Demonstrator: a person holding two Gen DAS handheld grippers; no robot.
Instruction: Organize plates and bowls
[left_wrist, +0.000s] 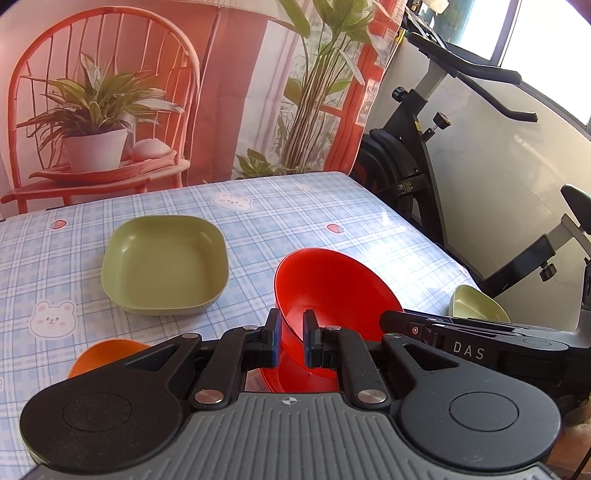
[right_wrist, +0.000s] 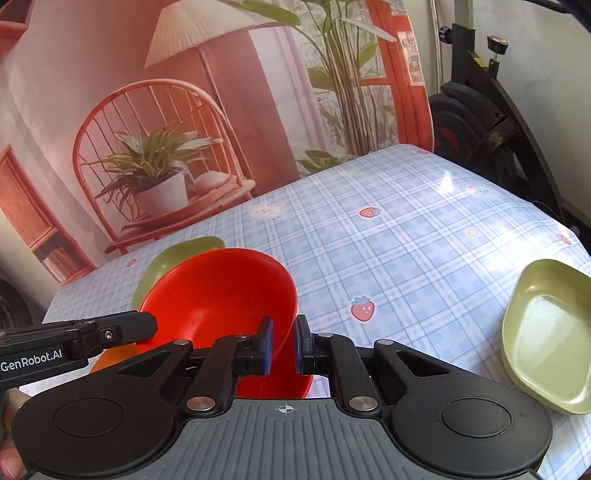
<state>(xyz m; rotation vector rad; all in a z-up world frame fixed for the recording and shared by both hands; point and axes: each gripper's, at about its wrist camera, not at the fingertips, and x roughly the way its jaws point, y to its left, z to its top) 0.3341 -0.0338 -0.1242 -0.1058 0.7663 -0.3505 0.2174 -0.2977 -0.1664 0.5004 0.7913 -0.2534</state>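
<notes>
Now both grippers pinch one glossy red plastic bowl (left_wrist: 332, 291) above the table: left gripper (left_wrist: 291, 332) & right gripper (right_wrist: 284, 339) nearly closed, rim wall betw. pads each side, bowl tilted.

Desk (left_wrist: 303, 218) covered with a light-blue plaid cloth printed with bears and strawberries, glare patches on it. Behind the far edge hangs a printed backdrop (left_wrist: 229, 74): red chair, potted plants, a lamp. Past the desk's right side stands a black exercise bike (left_wrist: 417, 155) against a white wall (left_wrist: 495, 177). Bright window (left_wrist: 546, 40) above it, top right, daylight coming in.
</notes>
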